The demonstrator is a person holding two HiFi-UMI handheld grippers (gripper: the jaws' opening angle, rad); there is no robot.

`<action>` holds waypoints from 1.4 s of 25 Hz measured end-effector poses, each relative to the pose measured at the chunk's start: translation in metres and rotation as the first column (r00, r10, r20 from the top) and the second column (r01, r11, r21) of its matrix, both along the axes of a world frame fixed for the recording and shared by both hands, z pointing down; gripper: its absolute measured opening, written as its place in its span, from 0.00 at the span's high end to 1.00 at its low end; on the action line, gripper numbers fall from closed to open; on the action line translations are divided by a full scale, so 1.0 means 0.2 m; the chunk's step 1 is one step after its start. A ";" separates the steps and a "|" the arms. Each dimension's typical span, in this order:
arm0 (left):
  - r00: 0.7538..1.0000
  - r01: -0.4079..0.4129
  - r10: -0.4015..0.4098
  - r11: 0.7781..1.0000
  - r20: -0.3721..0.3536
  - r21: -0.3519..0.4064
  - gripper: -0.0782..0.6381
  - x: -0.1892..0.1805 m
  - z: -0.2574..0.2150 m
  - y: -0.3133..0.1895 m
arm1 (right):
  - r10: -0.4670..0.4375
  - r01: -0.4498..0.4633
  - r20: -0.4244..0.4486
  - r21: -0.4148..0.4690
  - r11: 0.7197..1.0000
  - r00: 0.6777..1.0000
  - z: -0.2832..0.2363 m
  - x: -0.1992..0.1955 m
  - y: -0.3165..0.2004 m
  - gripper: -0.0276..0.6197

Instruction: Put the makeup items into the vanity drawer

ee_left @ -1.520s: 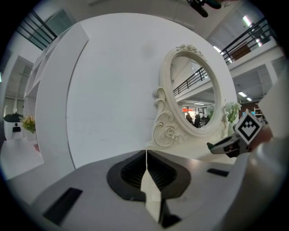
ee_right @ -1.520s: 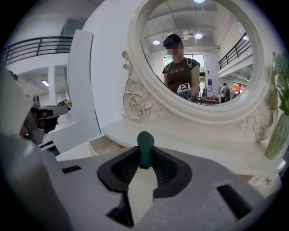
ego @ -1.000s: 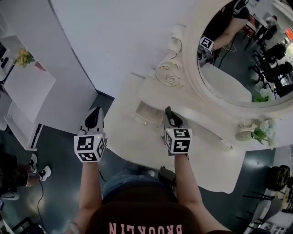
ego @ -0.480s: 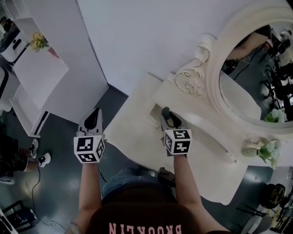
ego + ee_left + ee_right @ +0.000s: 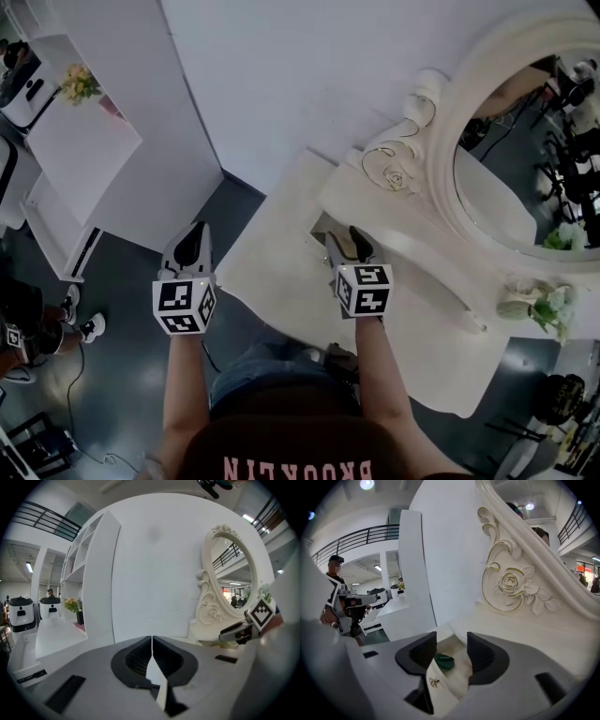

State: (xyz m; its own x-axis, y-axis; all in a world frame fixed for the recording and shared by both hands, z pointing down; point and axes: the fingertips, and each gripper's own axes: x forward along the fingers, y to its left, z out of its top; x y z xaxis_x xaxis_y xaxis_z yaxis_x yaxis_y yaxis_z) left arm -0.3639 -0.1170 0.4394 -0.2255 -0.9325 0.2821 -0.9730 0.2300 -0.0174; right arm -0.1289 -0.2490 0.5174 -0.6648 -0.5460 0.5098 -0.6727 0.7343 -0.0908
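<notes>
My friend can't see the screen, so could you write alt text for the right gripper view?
The right gripper, its jaws apart and just opened with nothing gripped, points down into the open drawer of a cream vanity, where a dark green item lies. A carved rose ornament rises at right.

Far on your right stands an oval mirror (image 5: 511,187) in a carved cream frame, with a rose scroll (image 5: 398,176) at its left foot and pale flowers (image 5: 544,302) near its right end. At your far left, yellow flowers (image 5: 79,84) sit on a white counter (image 5: 80,150). Nearer you, a person's shoe (image 5: 92,328) rests on the dark floor (image 5: 122,375).
</notes>
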 end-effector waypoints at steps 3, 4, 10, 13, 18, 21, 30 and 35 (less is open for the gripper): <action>1.000 -0.021 0.021 1.000 -0.001 0.003 0.88 0.03 0.00 -0.01 | 0.028 -0.028 0.004 0.023 0.999 1.000 -0.03 0.04 0.00 0.71; 1.000 -0.027 0.027 1.000 -0.001 0.005 0.88 0.04 0.00 -0.01 | 0.038 -0.038 0.005 0.033 0.999 0.999 -0.04 0.05 -0.01 0.73; 0.998 -0.065 0.065 0.998 0.000 0.019 0.88 0.10 -0.03 -0.04 | 0.093 -0.096 0.034 0.104 0.990 0.995 -0.13 0.16 0.00 0.96; 0.996 -0.091 0.091 0.995 -0.002 0.028 0.88 0.14 -0.05 -0.07 | 0.115 -0.118 0.031 0.114 0.986 0.993 -0.15 0.22 0.01 0.96; 0.990 -0.137 0.138 0.990 -0.008 0.035 0.88 0.24 -0.05 -0.12 | 0.168 -0.169 0.023 0.115 0.979 0.986 -0.15 0.37 0.02 0.96; 0.987 -0.159 0.159 0.987 -0.014 0.032 0.88 0.31 -0.04 -0.14 | 0.191 -0.191 0.017 0.108 0.976 0.982 -0.14 0.45 0.04 0.96; 0.979 -0.204 0.204 0.979 -0.031 0.009 0.88 0.43 0.02 -0.14 | 0.223 -0.222 0.000 0.073 0.972 0.975 -0.07 0.59 0.11 0.96; 0.977 -0.207 0.206 0.978 -0.052 -0.018 0.88 0.45 0.09 -0.11 | 0.205 -0.205 -0.052 0.003 0.979 0.977 0.05 0.60 0.18 0.96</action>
State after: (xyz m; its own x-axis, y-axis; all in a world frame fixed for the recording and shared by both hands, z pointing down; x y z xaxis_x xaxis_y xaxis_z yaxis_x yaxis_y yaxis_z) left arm -0.2740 -0.1397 0.4583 -0.0142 -0.9507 0.3098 -0.9993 0.0243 0.0288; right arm -0.0091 -0.2137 0.5271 -0.5117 -0.6667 0.5419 -0.8127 0.5803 -0.0535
